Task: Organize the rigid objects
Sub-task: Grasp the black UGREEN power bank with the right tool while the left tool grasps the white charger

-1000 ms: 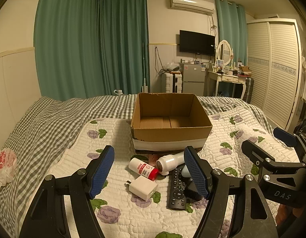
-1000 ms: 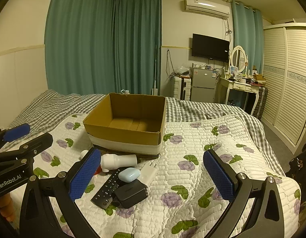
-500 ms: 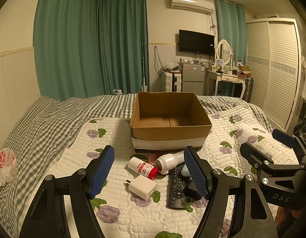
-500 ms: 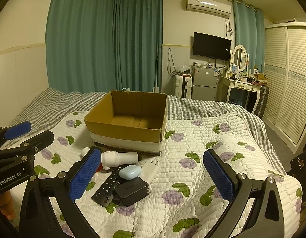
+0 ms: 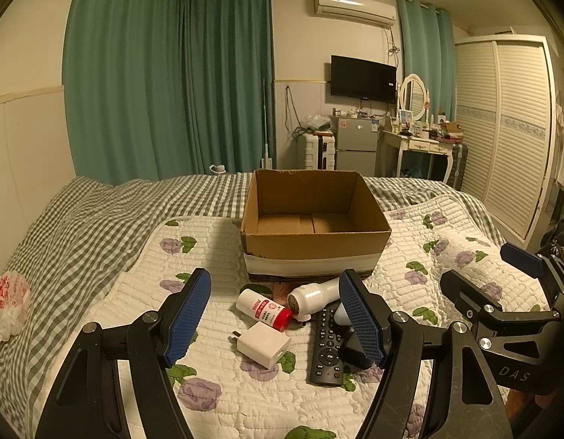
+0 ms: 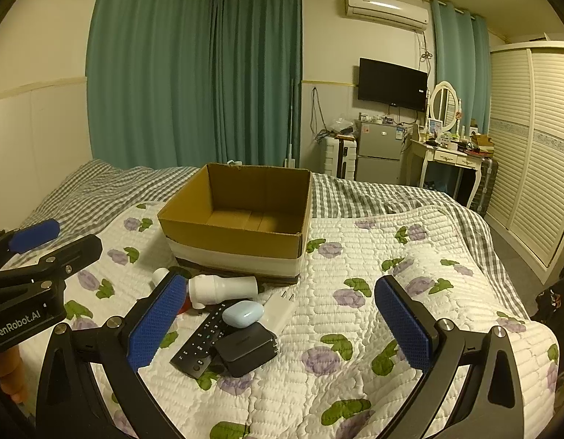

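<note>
Left wrist view shows our left gripper [image 5: 274, 314] spread wide and holding nothing above a white charger [image 5: 263, 344], a red-capped bottle [image 5: 264, 309] and a black remote [image 5: 327, 347], all lying on the quilt [image 5: 209, 256] just before the cardboard box [image 5: 313, 245]. Our right gripper [image 6: 282, 323] also gapes, unladen, near a pale blue earbud case [image 6: 243, 313] resting on the remote.

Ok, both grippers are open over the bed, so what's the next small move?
Probably lower the left gripper onto the white square charger plug. It lies nearest, alone on the quilt and between the open fingers, while the brown cardboard box behind looks empty. The right gripper is open too, over bare quilt beside the clutter.
</note>
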The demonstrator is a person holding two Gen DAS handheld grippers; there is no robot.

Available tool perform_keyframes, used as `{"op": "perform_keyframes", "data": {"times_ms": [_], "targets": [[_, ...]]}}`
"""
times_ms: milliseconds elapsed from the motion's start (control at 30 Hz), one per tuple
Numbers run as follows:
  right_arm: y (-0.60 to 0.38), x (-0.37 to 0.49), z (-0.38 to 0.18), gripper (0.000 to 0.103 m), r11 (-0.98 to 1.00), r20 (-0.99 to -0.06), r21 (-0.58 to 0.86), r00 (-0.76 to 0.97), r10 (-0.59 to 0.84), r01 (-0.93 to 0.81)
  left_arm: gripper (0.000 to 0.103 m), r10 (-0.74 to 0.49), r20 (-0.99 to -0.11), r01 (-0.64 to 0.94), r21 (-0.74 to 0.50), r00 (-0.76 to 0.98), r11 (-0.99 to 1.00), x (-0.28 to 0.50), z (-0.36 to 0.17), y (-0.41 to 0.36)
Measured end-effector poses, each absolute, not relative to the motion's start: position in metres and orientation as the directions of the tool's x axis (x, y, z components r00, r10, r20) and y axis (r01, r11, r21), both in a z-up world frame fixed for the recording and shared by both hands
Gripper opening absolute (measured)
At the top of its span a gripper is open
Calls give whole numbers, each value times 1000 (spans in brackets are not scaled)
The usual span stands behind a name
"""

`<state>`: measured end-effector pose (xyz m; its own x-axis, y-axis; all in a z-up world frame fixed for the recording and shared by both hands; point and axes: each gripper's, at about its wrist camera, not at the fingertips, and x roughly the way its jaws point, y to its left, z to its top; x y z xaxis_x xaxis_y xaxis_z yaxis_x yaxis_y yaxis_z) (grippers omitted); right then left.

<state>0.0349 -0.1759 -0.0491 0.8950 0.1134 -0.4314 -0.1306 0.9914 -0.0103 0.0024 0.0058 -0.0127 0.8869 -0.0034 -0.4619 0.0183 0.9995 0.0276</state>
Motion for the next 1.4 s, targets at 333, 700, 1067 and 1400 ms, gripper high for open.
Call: {"op": "perform_keyframes", "data": {"times_ms": [333, 700, 1067, 1400], "targets": [[-179, 46, -54, 103, 989, -455, -8, 881, 127, -146, 75, 87, -472, -71, 52, 877, 996, 12, -17, 30], [-174, 96, -107, 102, 979, -618, 5, 770, 161, -202, 75, 123, -724, -37, 133, 679, 990, 70, -99, 22], [-150, 129, -167, 96, 949, -772, 61, 588, 240, -308, 75, 96, -809, 21, 132, 580, 991, 112, -136, 22], [-138, 156, -195, 78, 948, -818, 121, 511, 263, -293, 75, 30, -826, 41, 64, 563, 997, 112, -139, 31]]}}
